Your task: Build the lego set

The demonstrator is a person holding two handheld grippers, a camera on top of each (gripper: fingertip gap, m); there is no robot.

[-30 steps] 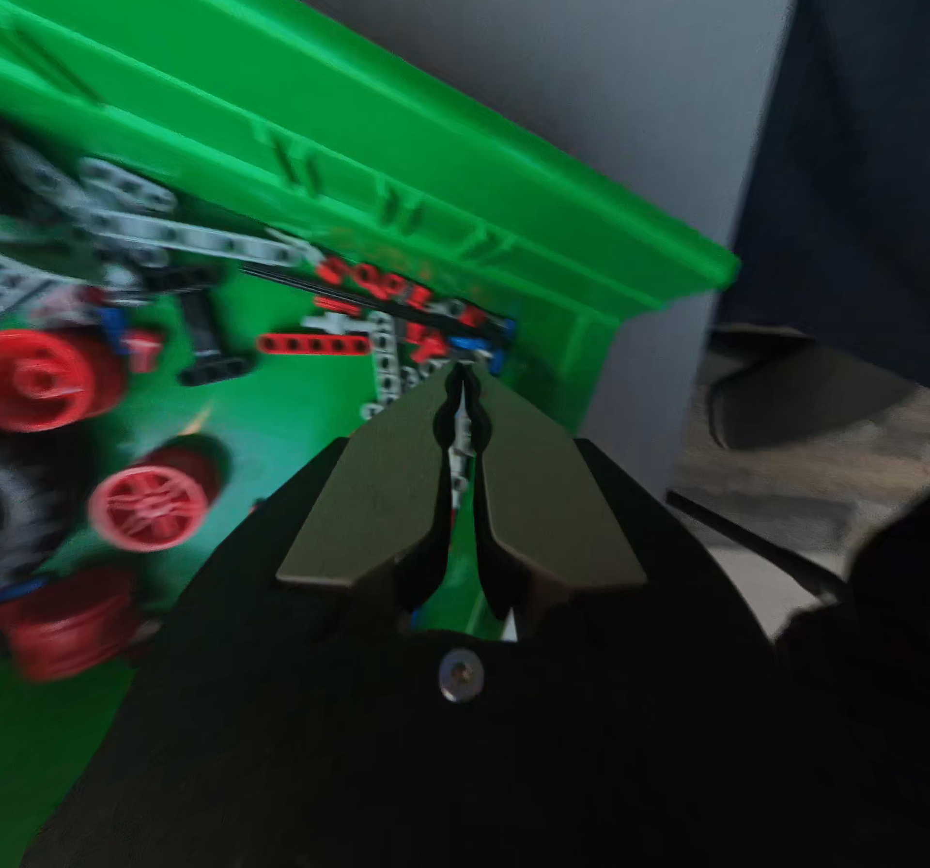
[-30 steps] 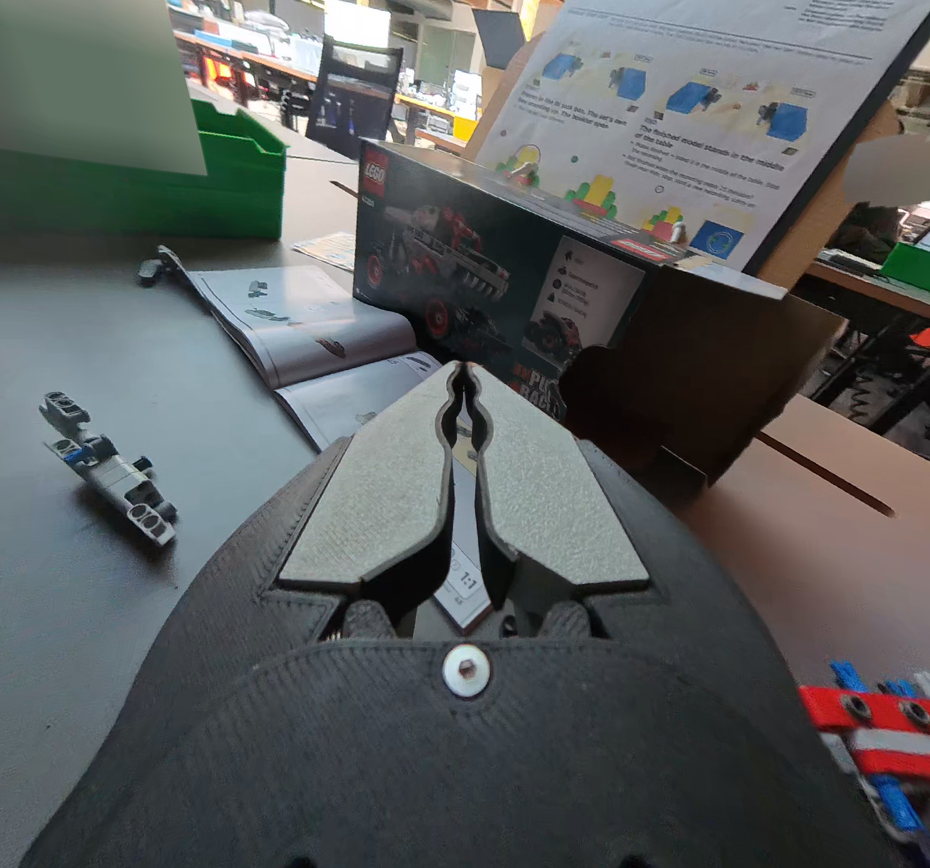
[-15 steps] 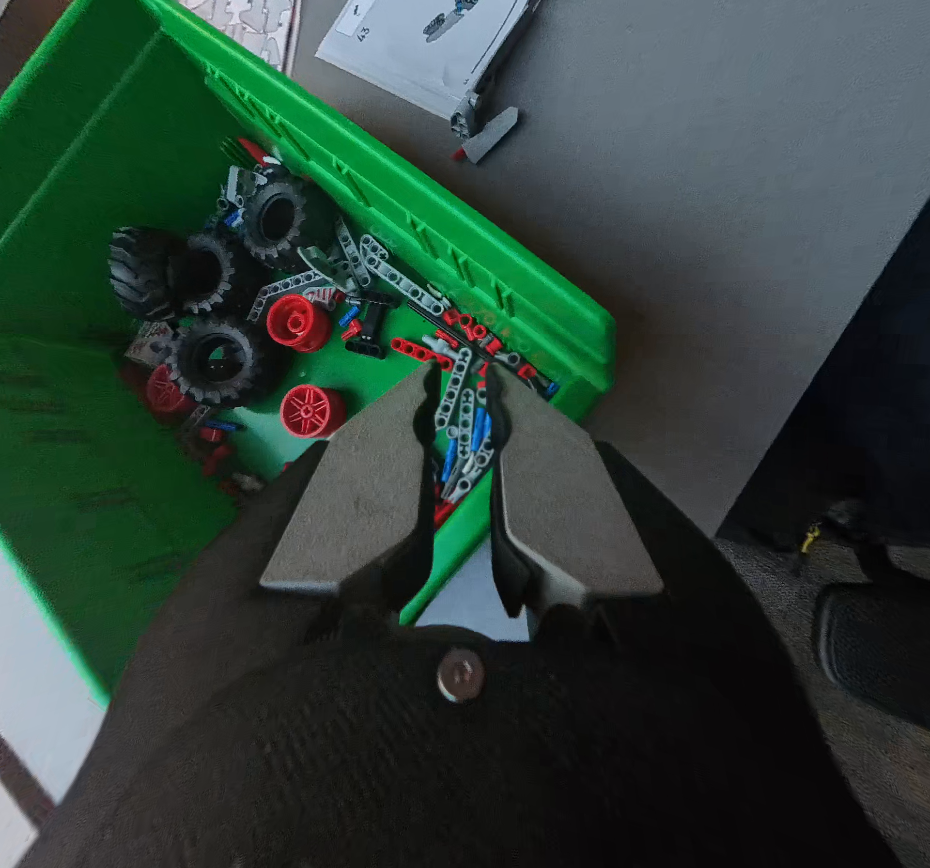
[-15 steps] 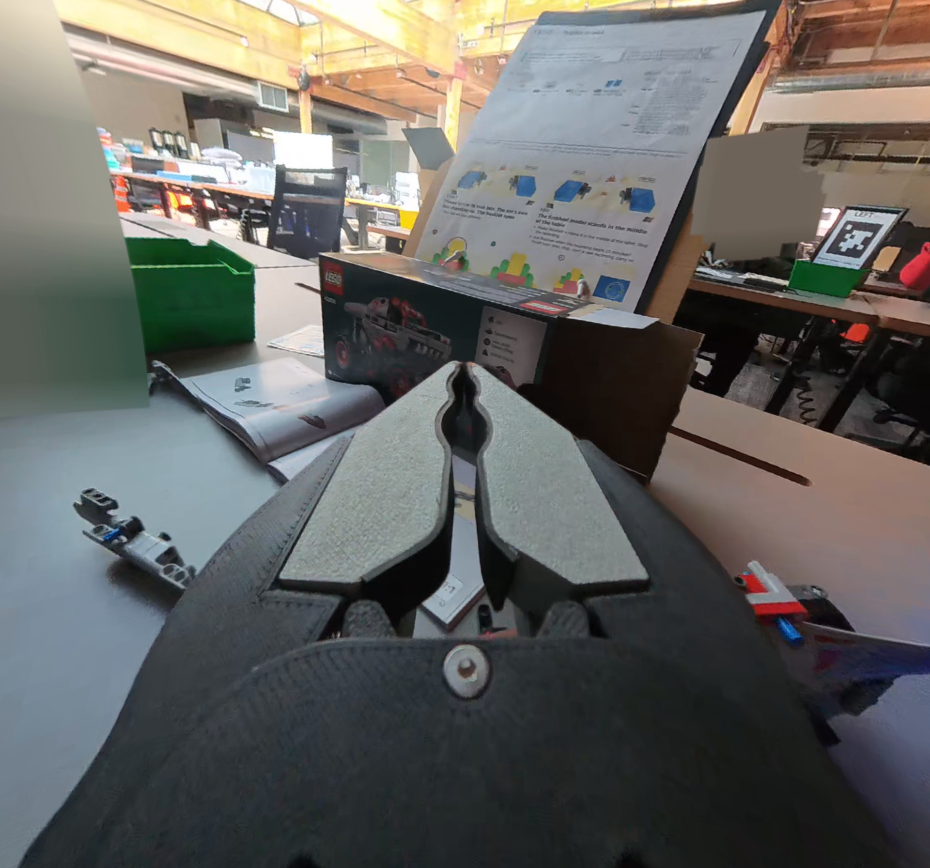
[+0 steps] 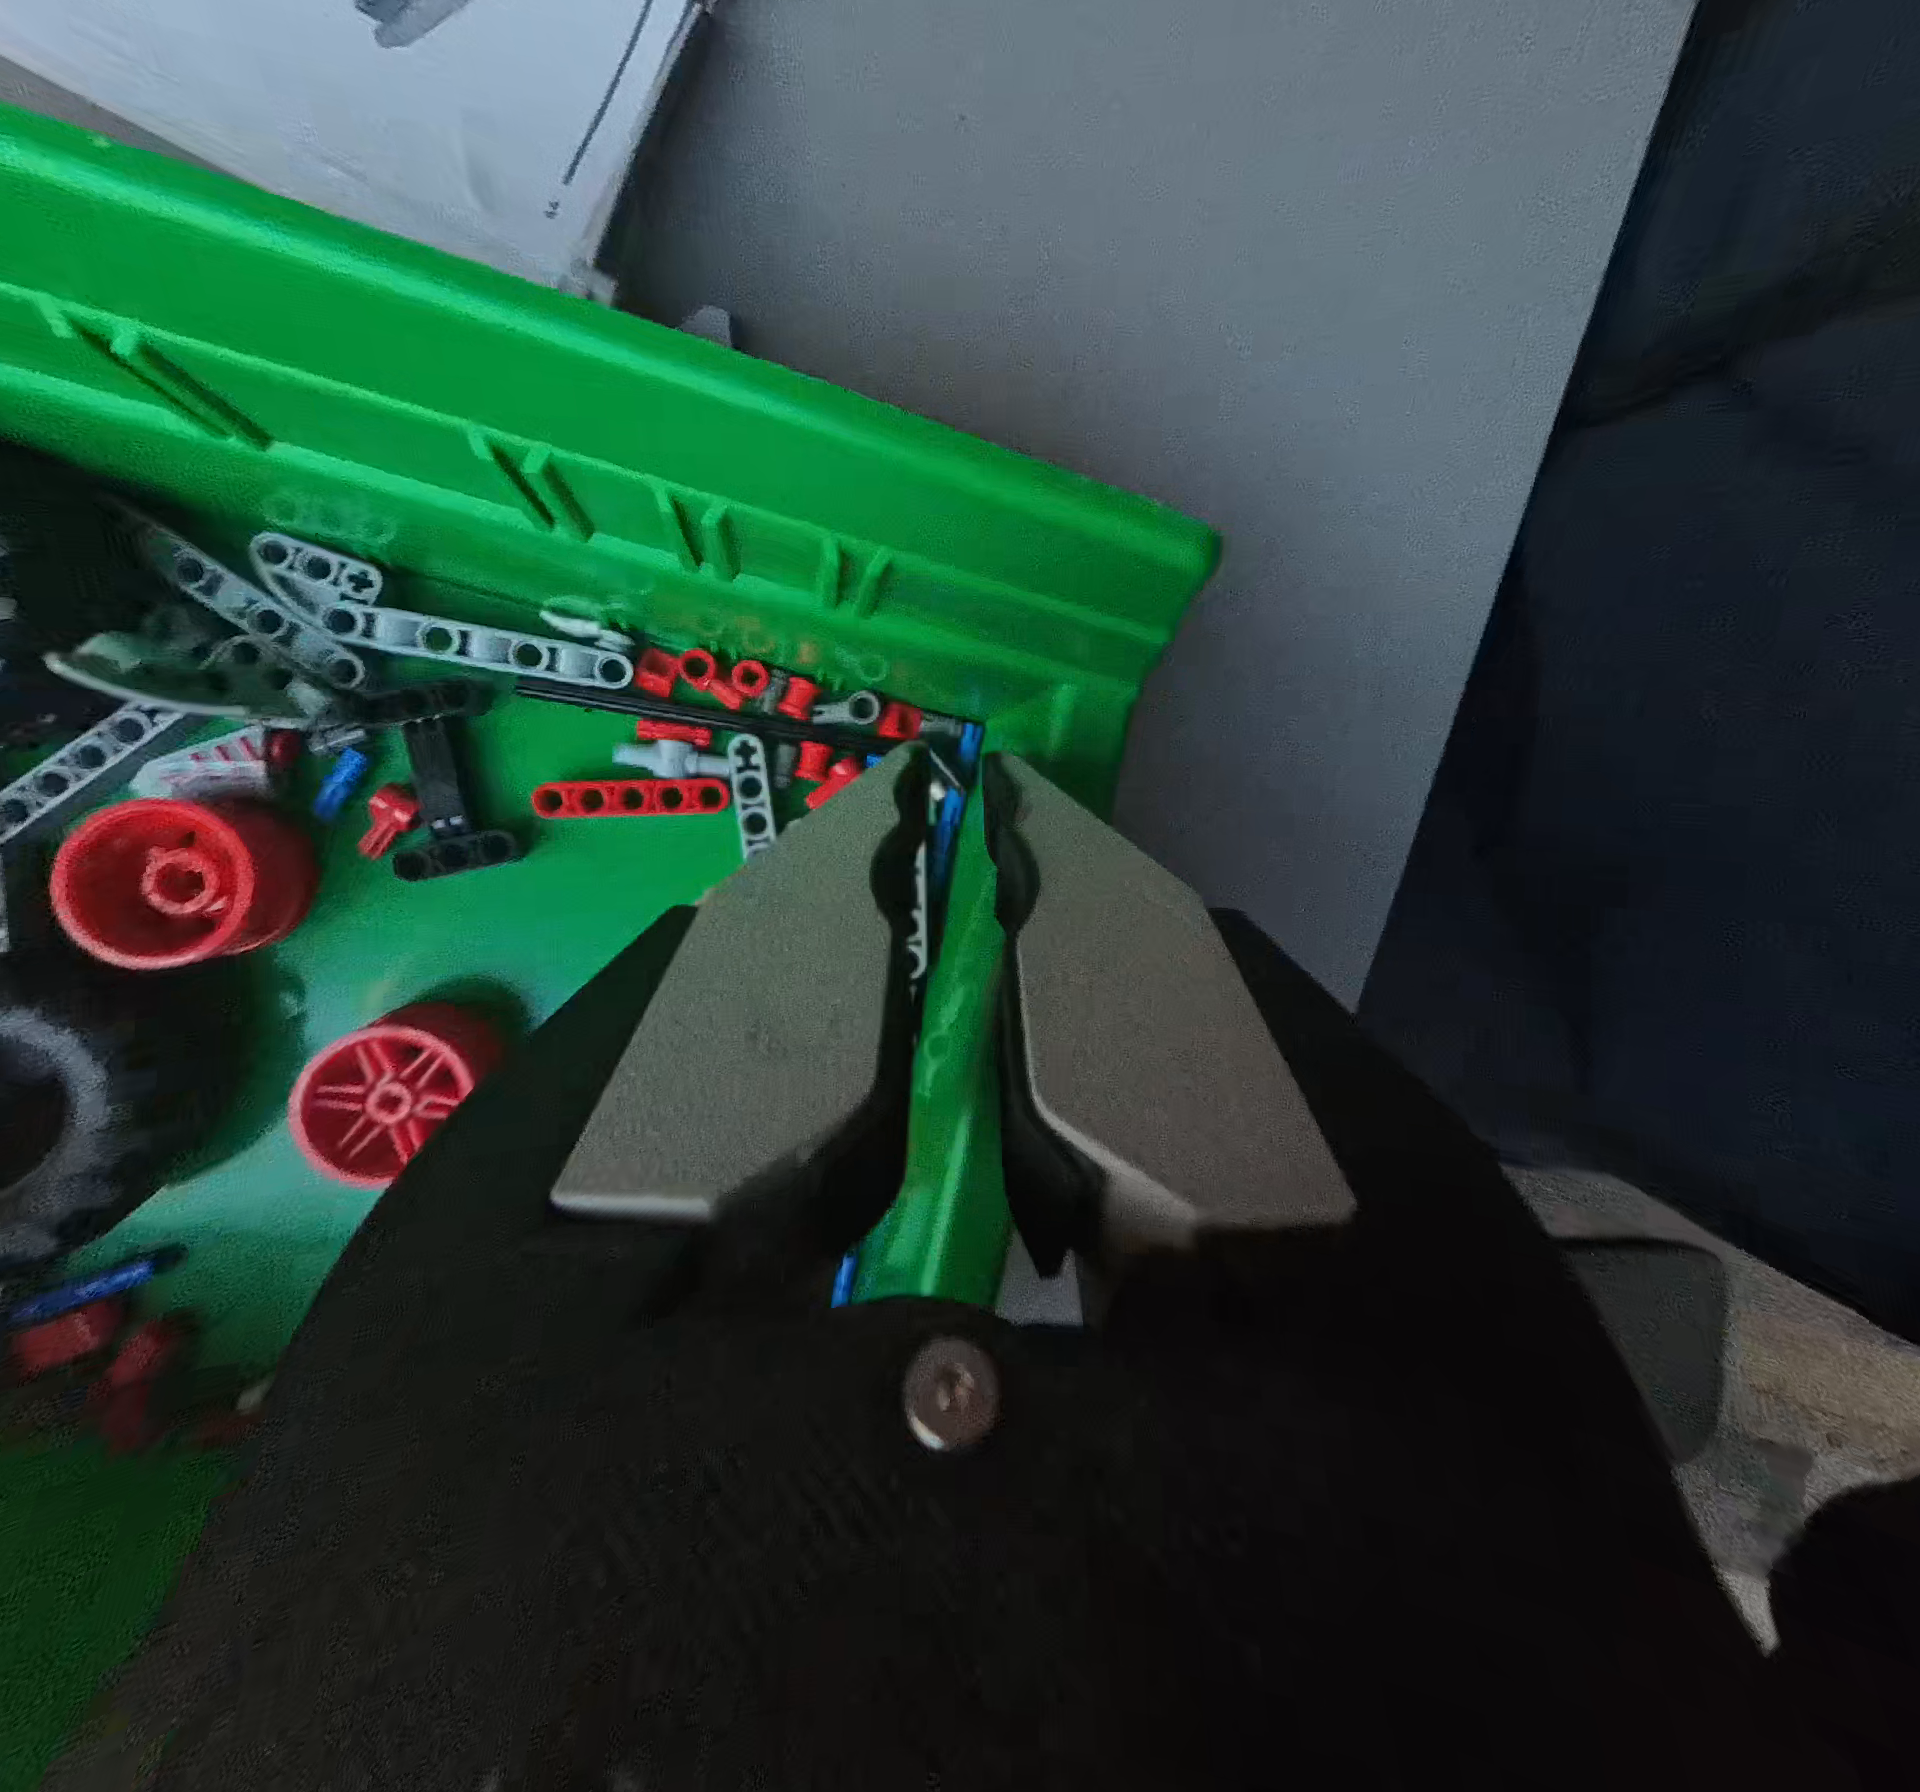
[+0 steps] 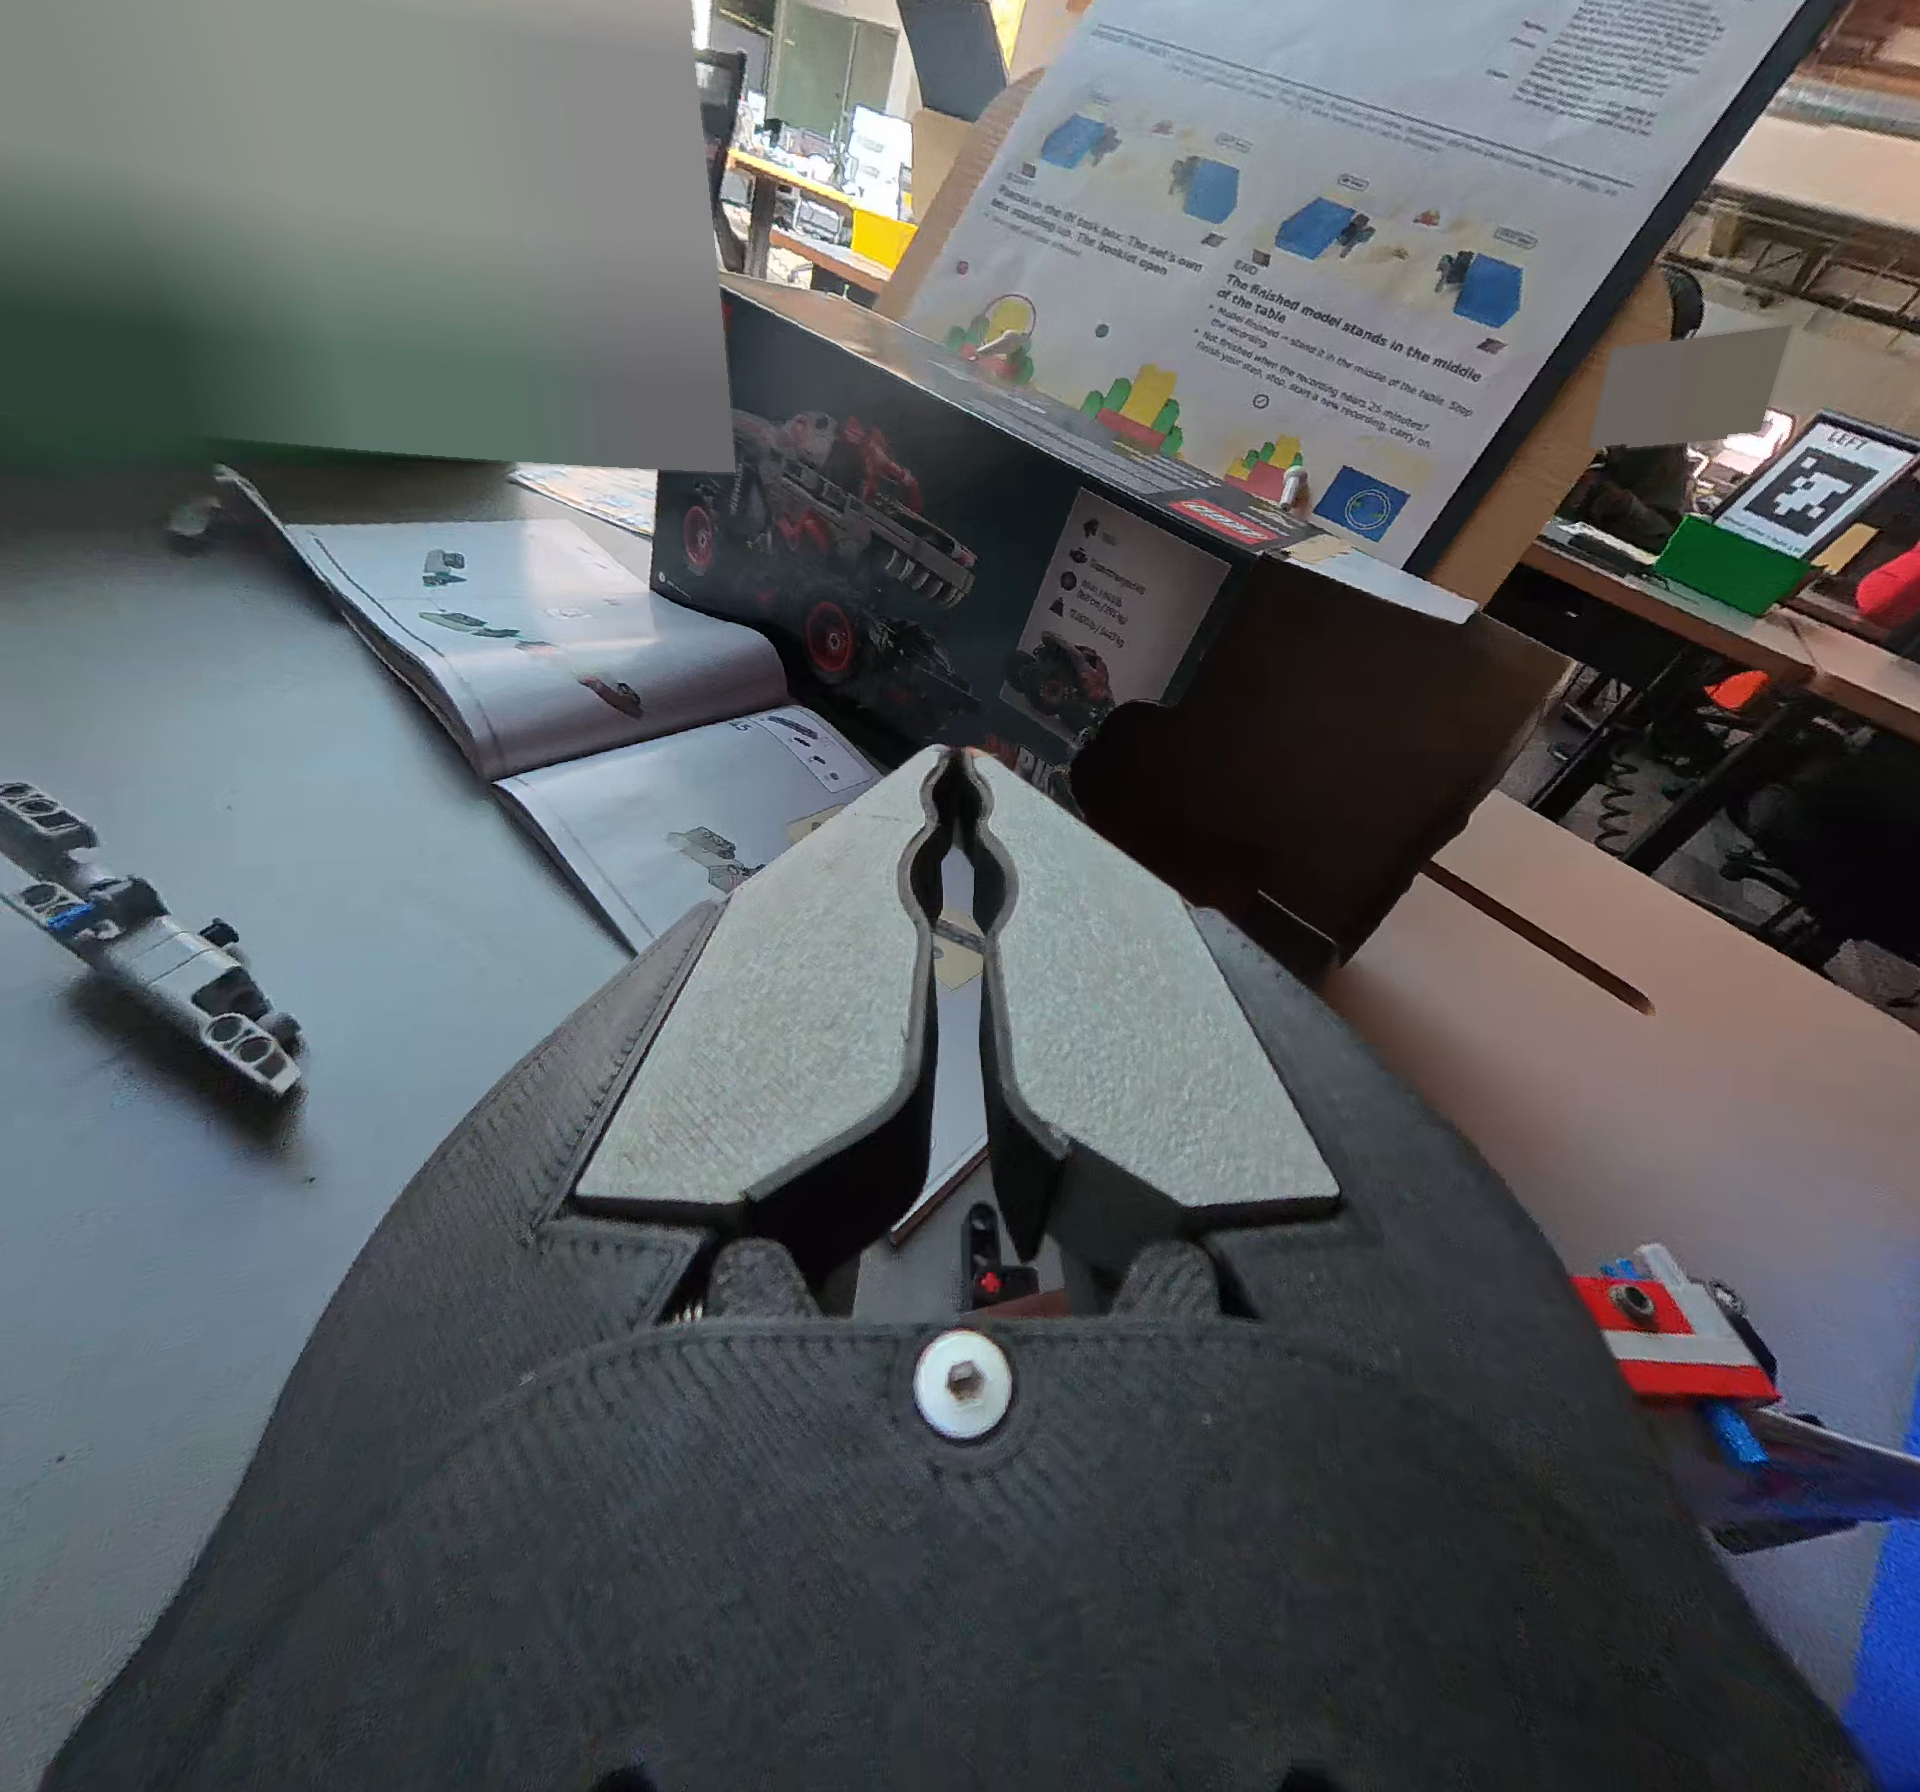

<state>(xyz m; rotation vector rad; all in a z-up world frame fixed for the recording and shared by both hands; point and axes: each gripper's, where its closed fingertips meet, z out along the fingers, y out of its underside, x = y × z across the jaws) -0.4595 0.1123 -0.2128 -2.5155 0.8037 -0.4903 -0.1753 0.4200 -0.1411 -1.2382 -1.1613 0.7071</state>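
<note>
Left wrist view, change: half a second ago the left gripper (image 5: 948,768) hung high above the green bin (image 5: 644,454) with a wide gap between its jaws; now it sits low over the bin's near right corner, the jaws narrowed to a slim gap.
Left wrist view, meaning: I judge this a fresh reach for a part, with nothing picked yet.
Left wrist view, jaws: slightly apart and holding nothing that I can make out.
Left wrist view, parts: a blue pin (image 5: 943,843) and a light grey beam show through the gap at the corner; the red beam (image 5: 630,797) and red connectors (image 5: 717,677) lie just left of the tips; the red wheel hubs (image 5: 171,885) lie well to the left.

Right wrist view, change: the right gripper (image 6: 954,755) has tipped downward again, so more worktop (image 6: 260,1223) shows.
Right wrist view, jaws: tips touching, nothing between them.
Right wrist view, parts: the grey sub-assembly (image 6: 145,953) lies on the worktop well to the left; the open instruction booklet (image 6: 582,693) lies just ahead, before the set's box (image 6: 935,589); a red, white and blue assembly (image 6: 1673,1347) sits at the right edge.
</note>
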